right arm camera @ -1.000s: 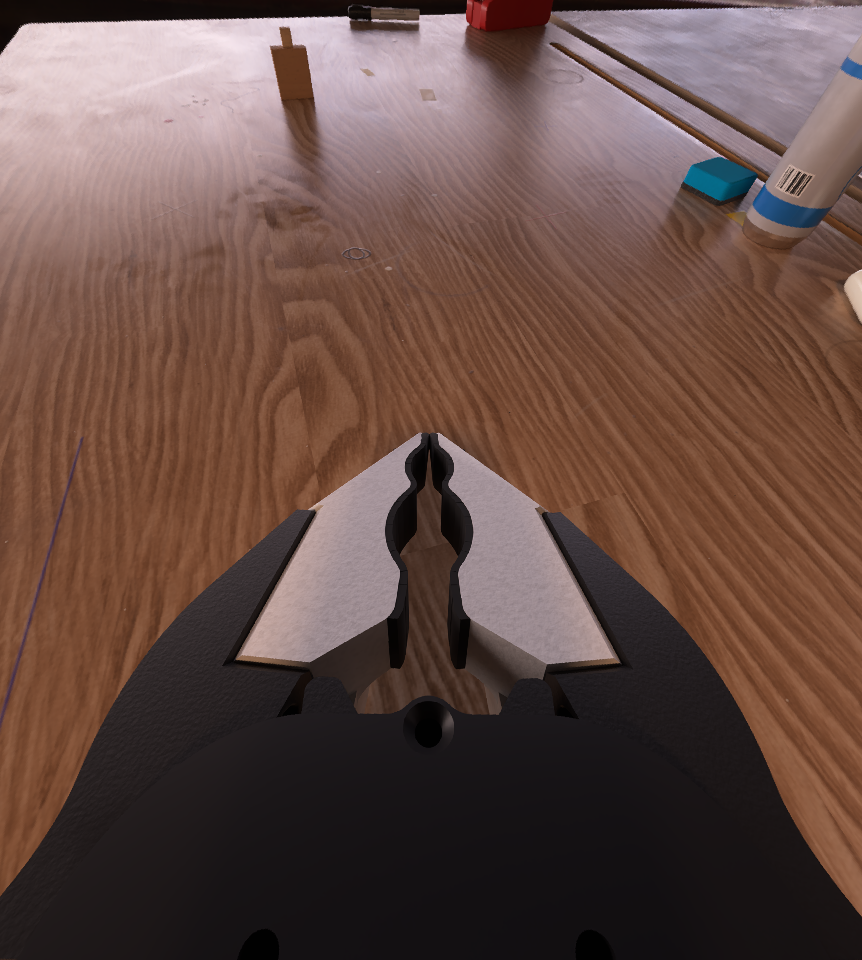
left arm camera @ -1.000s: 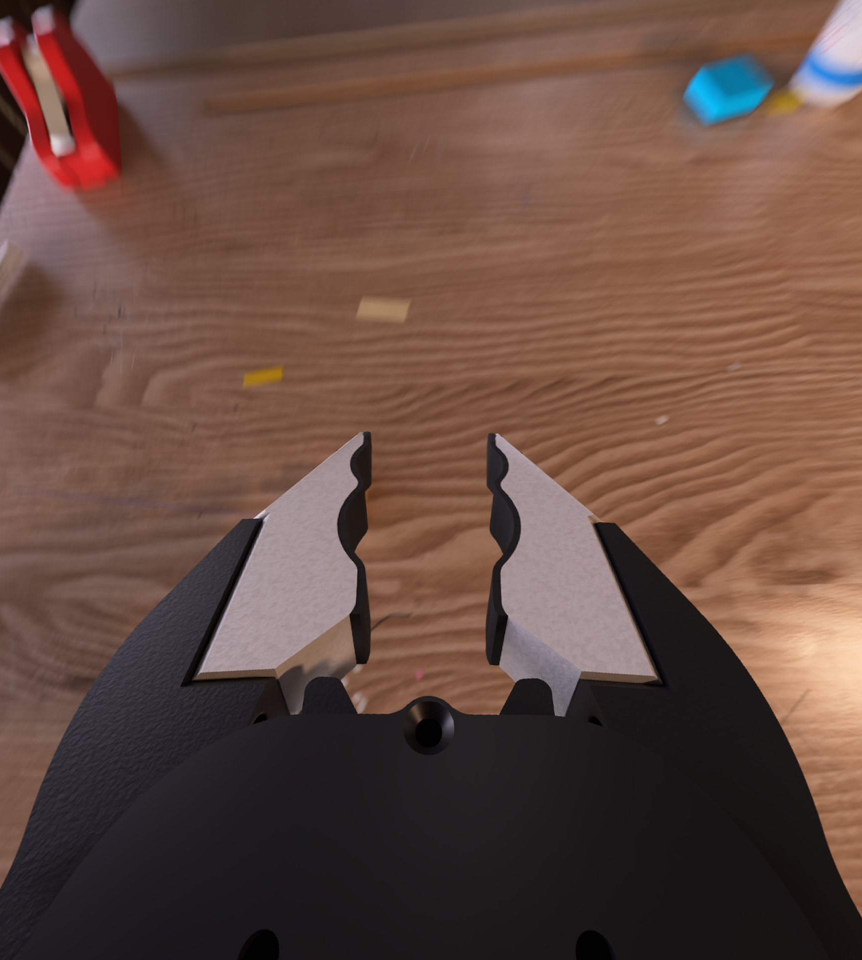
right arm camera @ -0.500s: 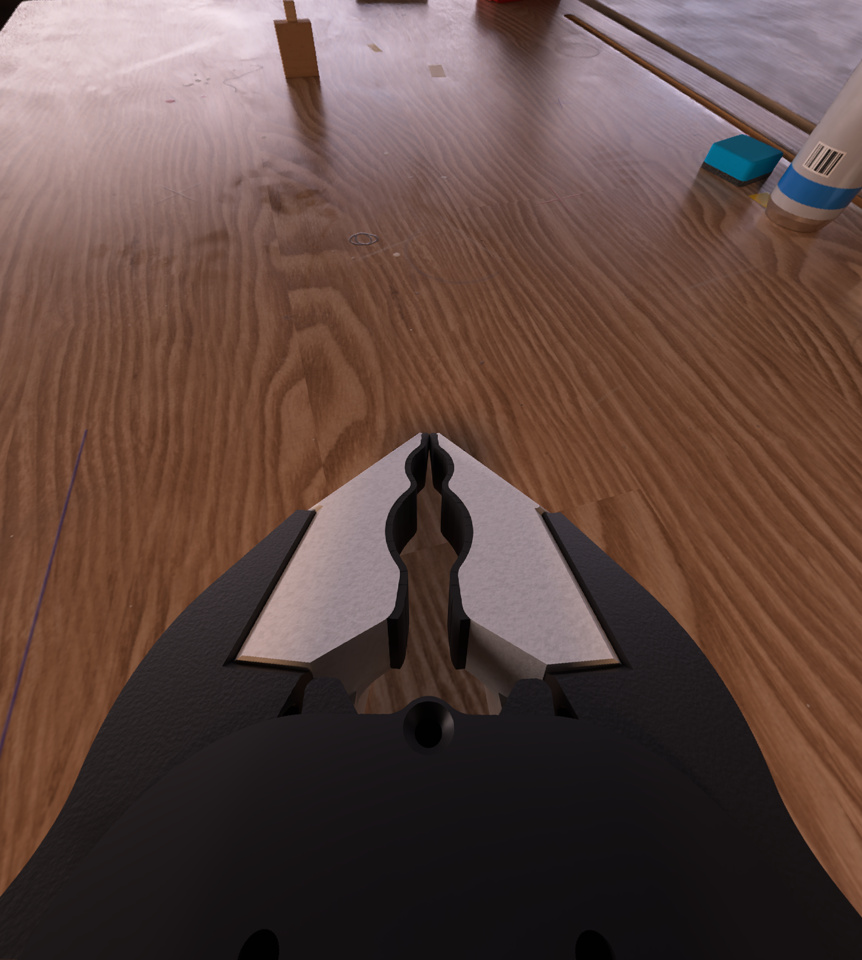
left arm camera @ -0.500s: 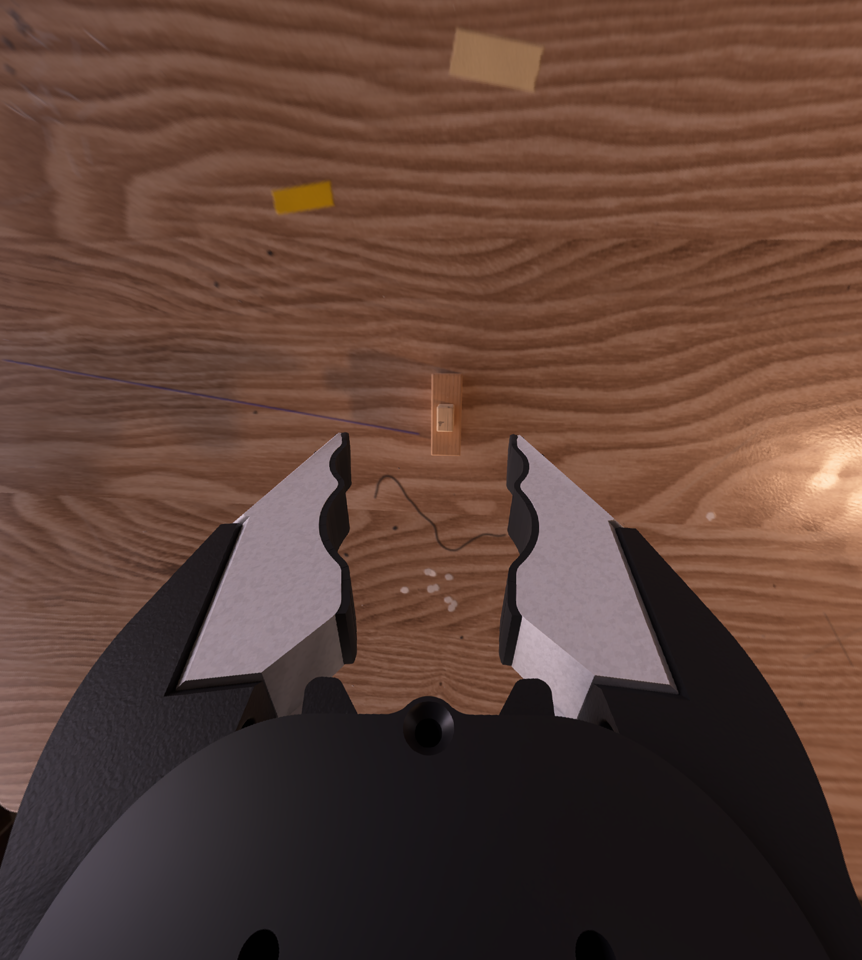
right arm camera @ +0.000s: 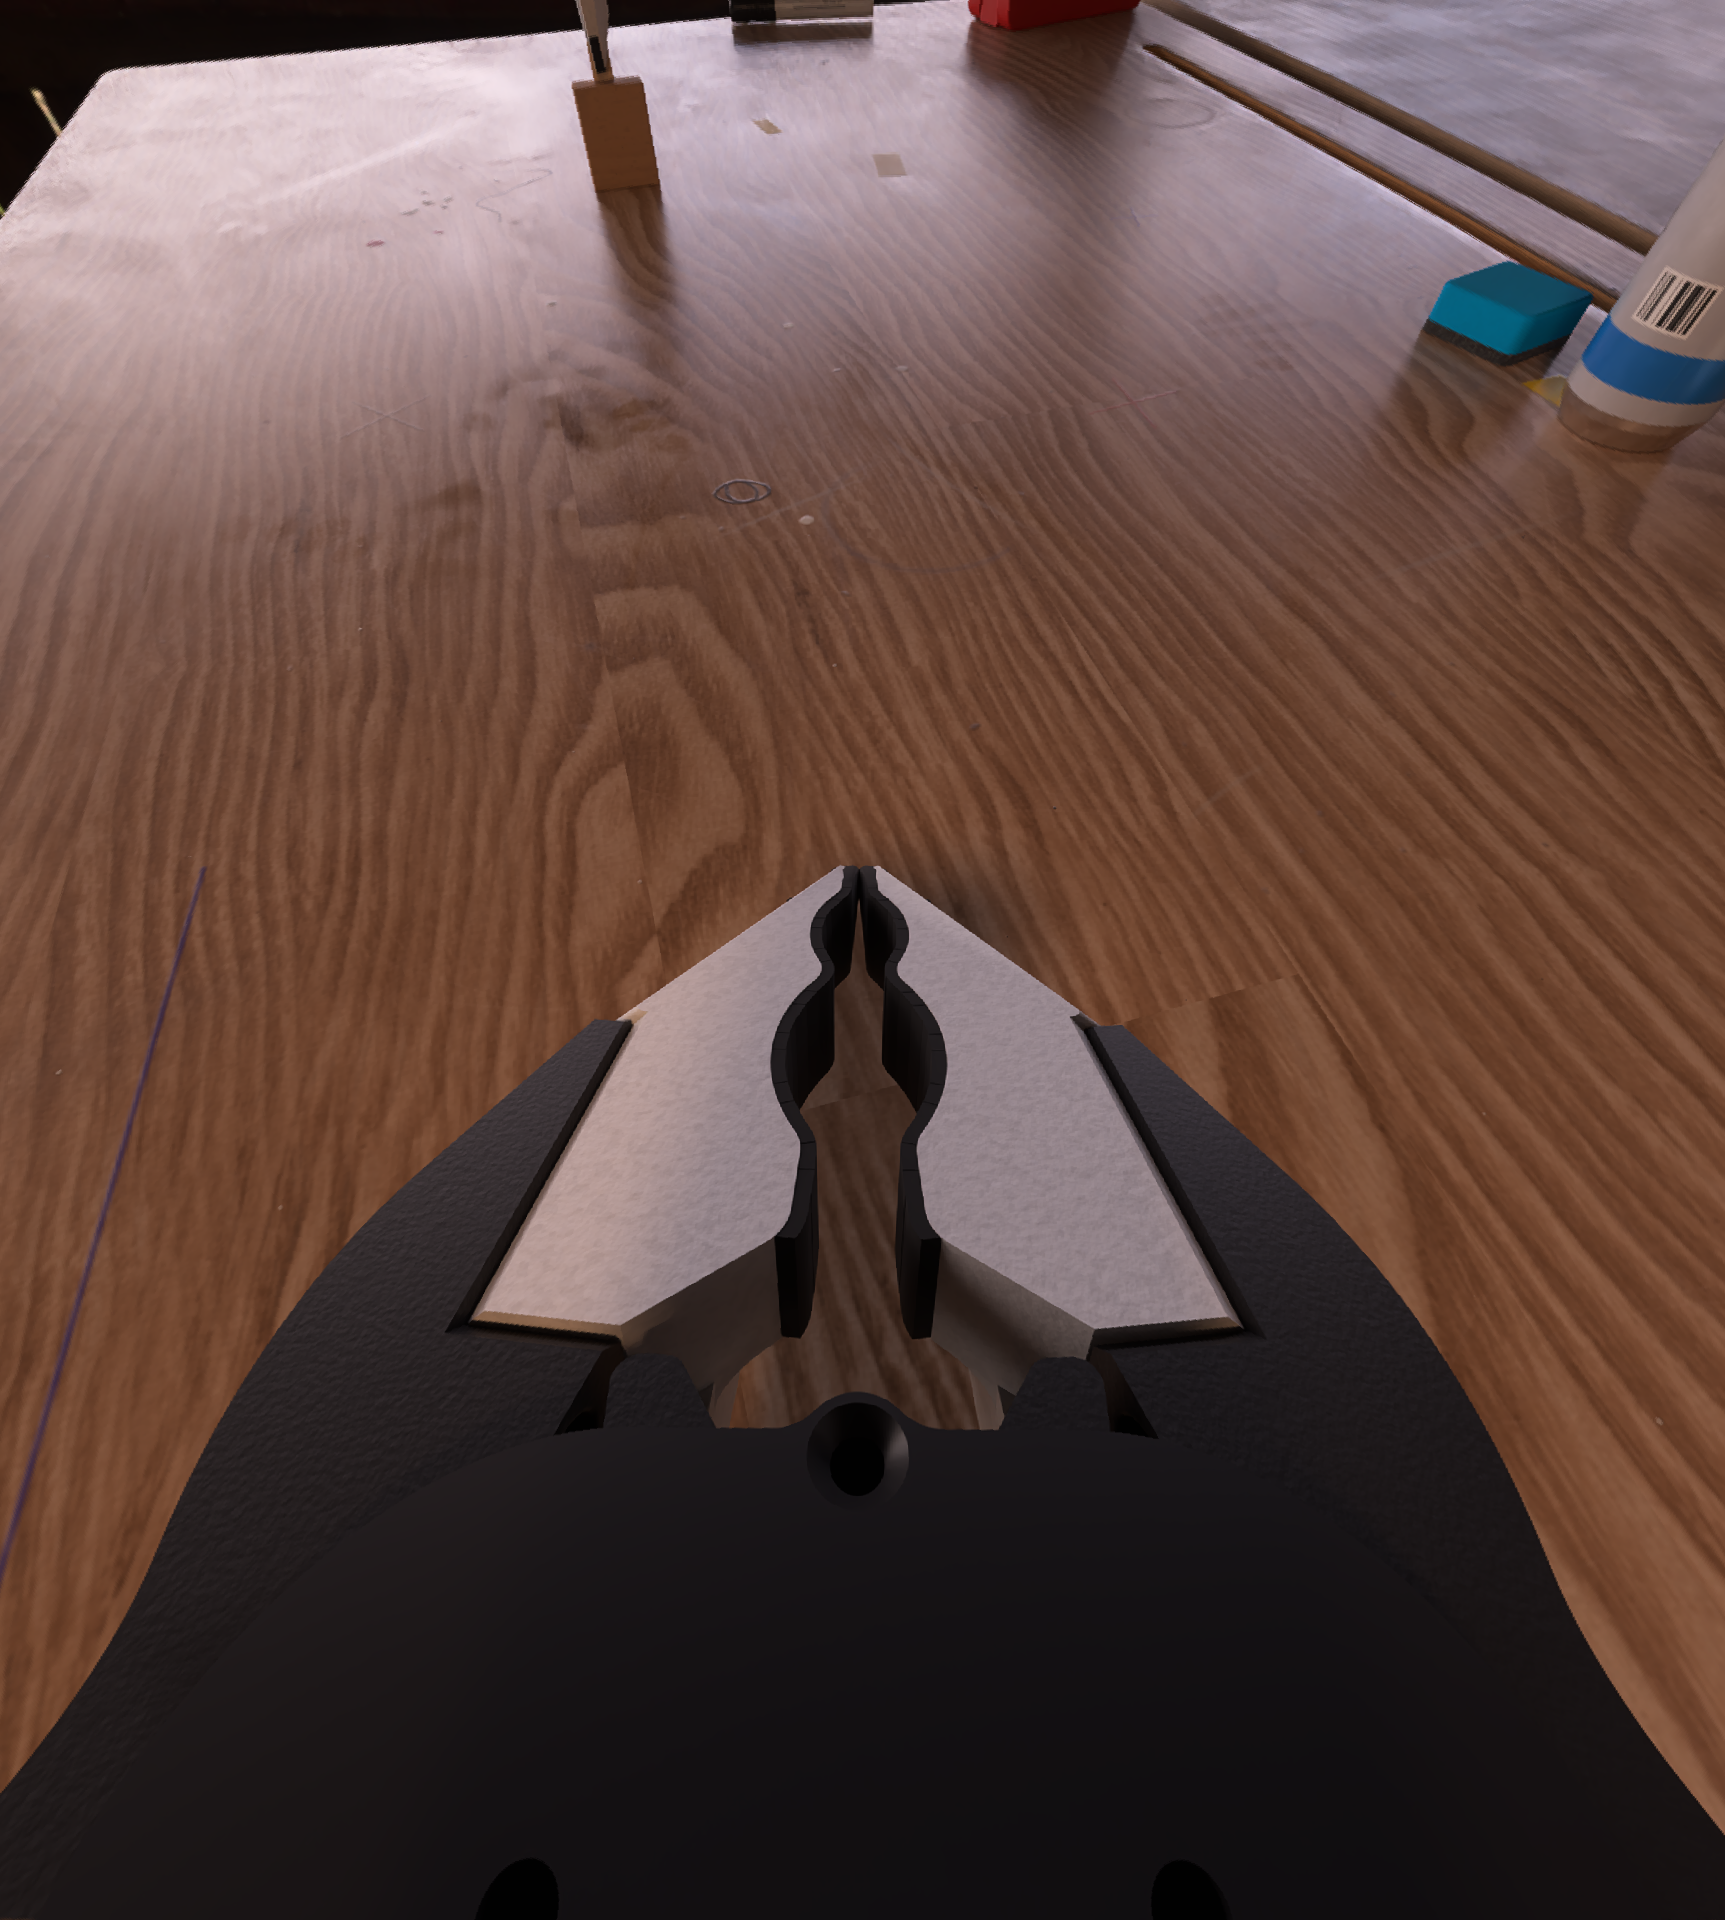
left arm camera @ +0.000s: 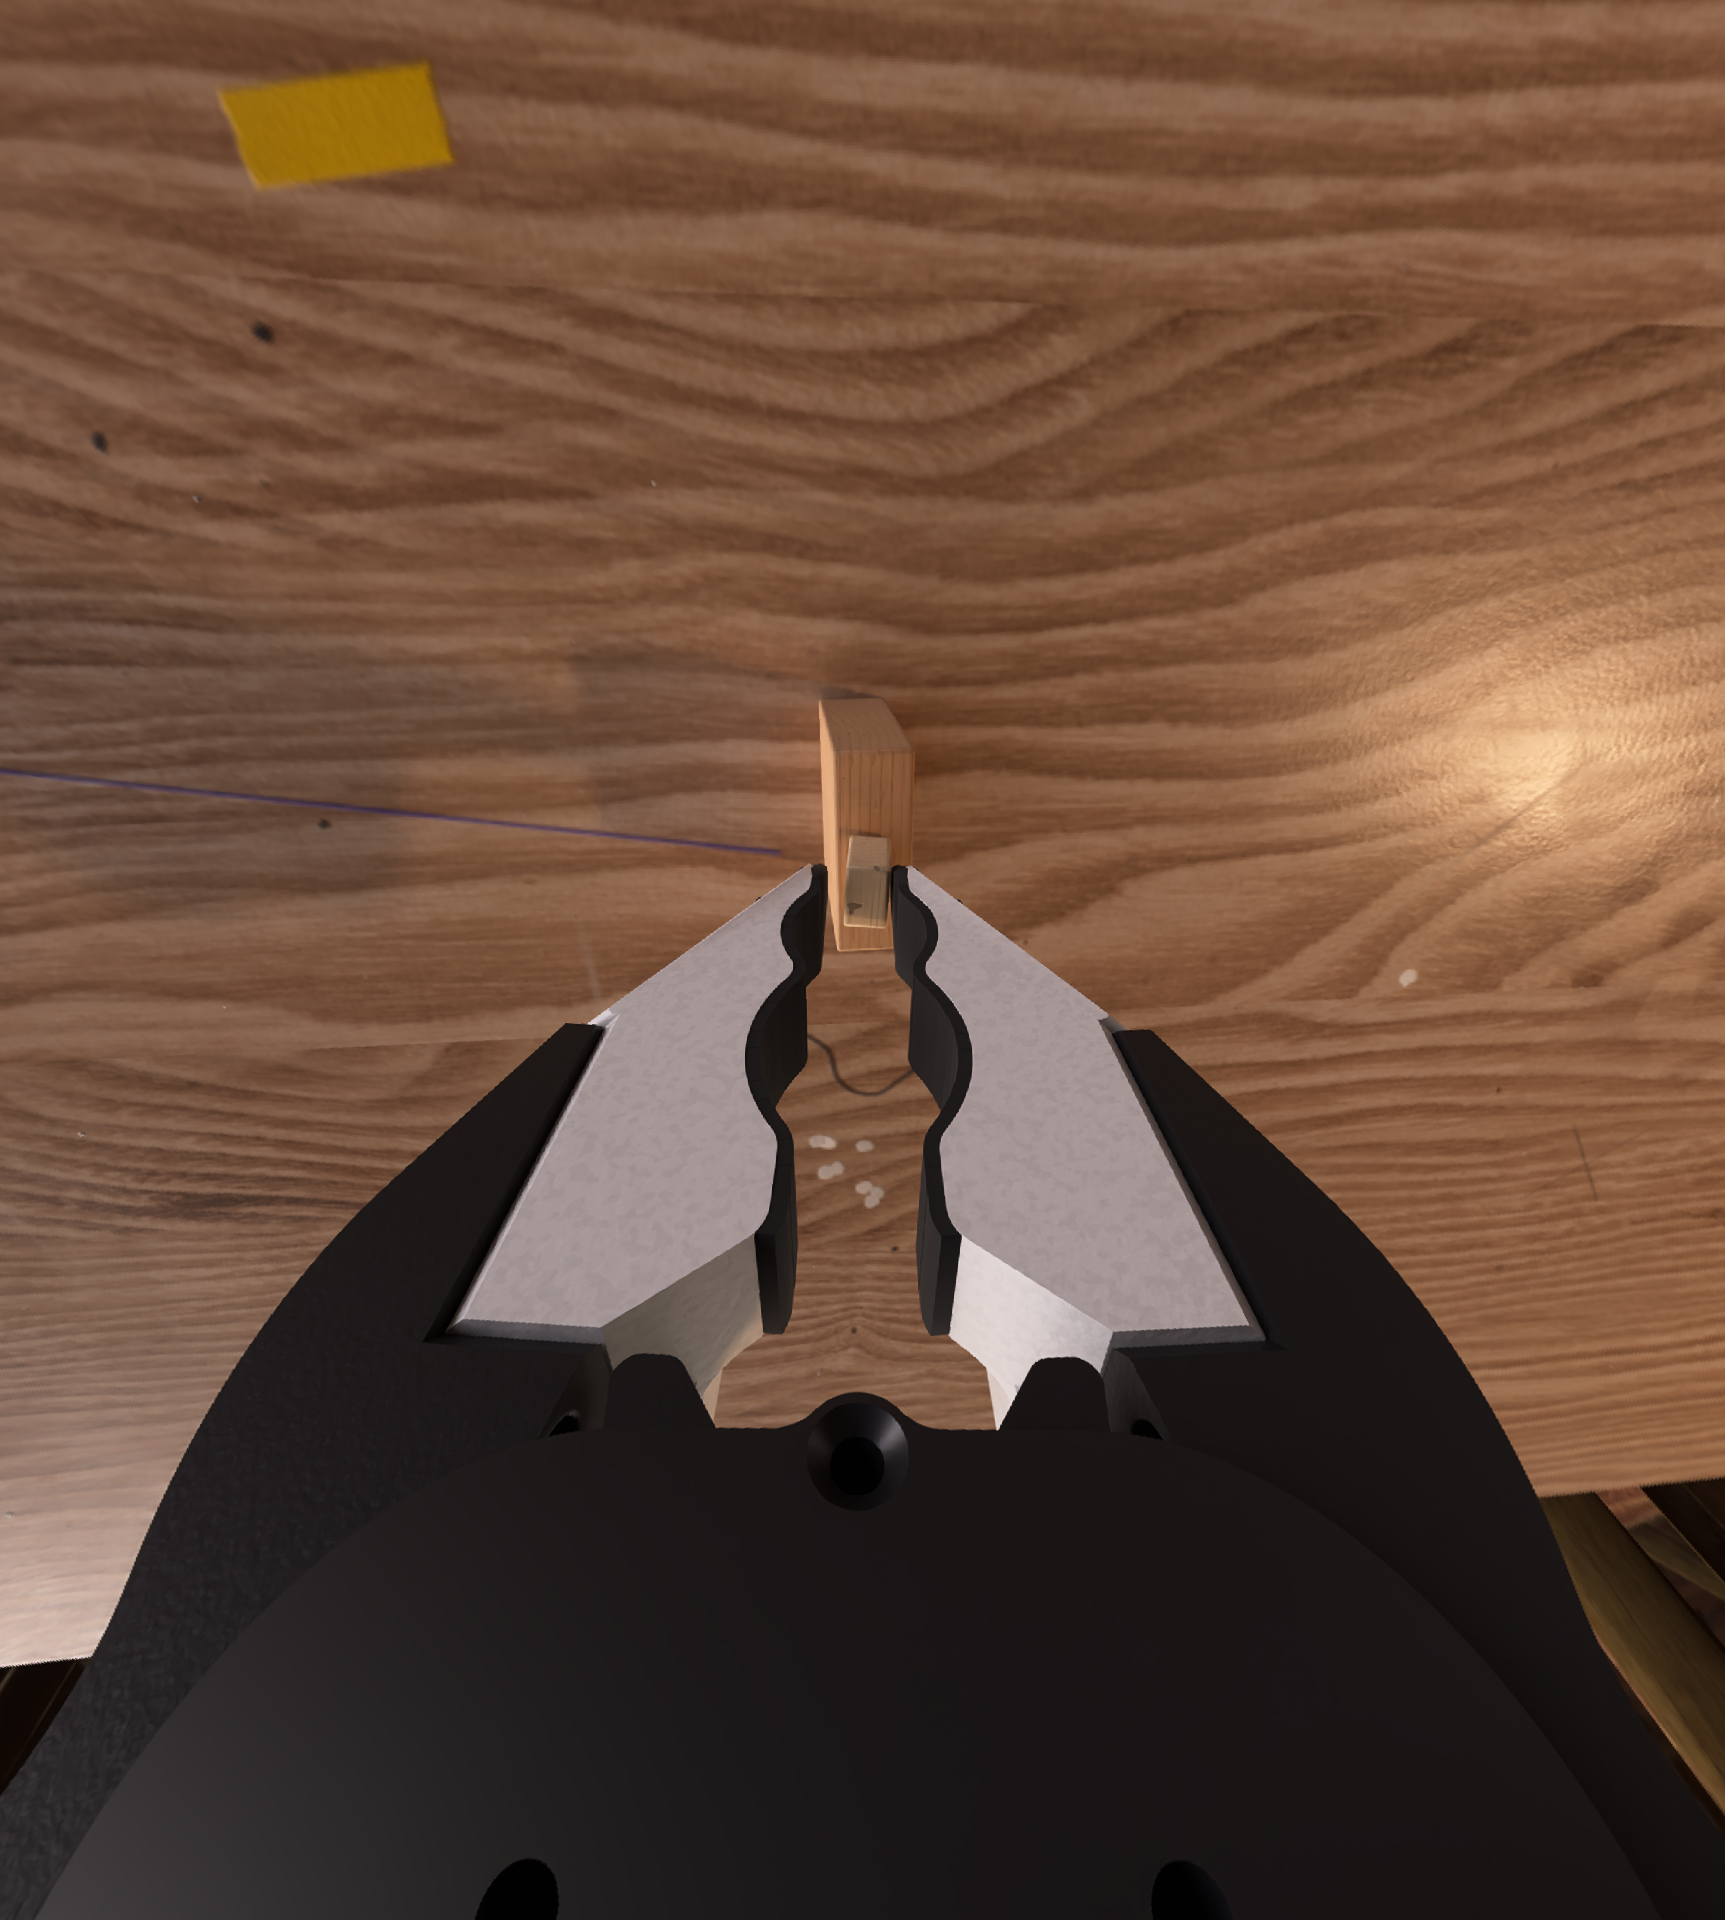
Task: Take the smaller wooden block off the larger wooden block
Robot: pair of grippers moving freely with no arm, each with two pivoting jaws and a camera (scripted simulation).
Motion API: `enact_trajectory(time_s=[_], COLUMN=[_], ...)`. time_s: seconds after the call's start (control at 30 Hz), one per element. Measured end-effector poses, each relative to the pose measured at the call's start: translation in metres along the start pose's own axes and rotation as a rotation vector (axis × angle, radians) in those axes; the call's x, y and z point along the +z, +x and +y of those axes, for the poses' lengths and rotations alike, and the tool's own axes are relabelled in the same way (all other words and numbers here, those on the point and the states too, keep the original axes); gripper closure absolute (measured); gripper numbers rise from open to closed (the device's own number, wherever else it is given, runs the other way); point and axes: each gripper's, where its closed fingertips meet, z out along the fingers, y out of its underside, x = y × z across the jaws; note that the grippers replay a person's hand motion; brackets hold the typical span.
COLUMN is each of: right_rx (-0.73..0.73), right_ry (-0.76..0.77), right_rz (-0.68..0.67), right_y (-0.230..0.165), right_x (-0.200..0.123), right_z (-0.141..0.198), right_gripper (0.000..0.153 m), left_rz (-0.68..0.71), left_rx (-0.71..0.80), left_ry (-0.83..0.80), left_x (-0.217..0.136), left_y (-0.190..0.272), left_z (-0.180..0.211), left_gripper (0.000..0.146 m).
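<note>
The larger wooden block (left arm camera: pixel 866 774) stands upright on the wooden table near its edge. The smaller wooden block (left arm camera: pixel 865 883), pale and short, sits on top of it. My left gripper (left arm camera: pixel 858 878) looks down on both, and its two fingertips close in on either side of the smaller block. In the right wrist view the larger block (right arm camera: pixel 617 135) stands far off at the back, with a left gripper finger (right arm camera: pixel 591 31) coming down onto its top and hiding the smaller block. My right gripper (right arm camera: pixel 858 873) is shut and empty, low over the middle of the table.
A yellow tape strip (left arm camera: pixel 336 123) lies beyond the blocks. A blue sponge (right arm camera: pixel 1507 309) and a white tube with a blue band (right arm camera: pixel 1699 281) stand at the right. A red object (right arm camera: pixel 1050 8) and a marker (right arm camera: pixel 801 12) lie at the back edge. The table's edge (left arm camera: pixel 1460 1455) runs just beneath my left gripper.
My left gripper has swung over the blocks, come down and narrowed its fingers around the smaller block. My right gripper has stayed shut and only shifted slightly.
</note>
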Motion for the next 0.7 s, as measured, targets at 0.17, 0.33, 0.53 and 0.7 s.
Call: enact_trajectory(time_s=[0.17,0.33,0.53,0.7], right_rx=[-0.004,-0.008,0.001,0.002], right_ry=[-0.002,-0.004,-0.003,-0.009], right_rz=[-0.001,0.0,-0.012,-0.013], right_y=[0.0,0.0,-0.001,-0.002], right_x=[0.0,-0.001,0.0,0.001], right_z=[0.0,0.001,0.001,0.001], right_gripper=[0.153,0.153,0.153,0.153], left_rz=[0.023,0.045,0.05,0.048], left_rx=[-0.021,-0.005,0.025,0.057], left_ry=[-0.012,0.088,0.158,0.239], left_x=[0.0,-0.012,-0.032,-0.051], left_y=[0.004,0.015,0.031,0.047], left_z=[0.004,-0.002,0.0,-0.008], left_gripper=[0.137,0.139,0.139,0.139])
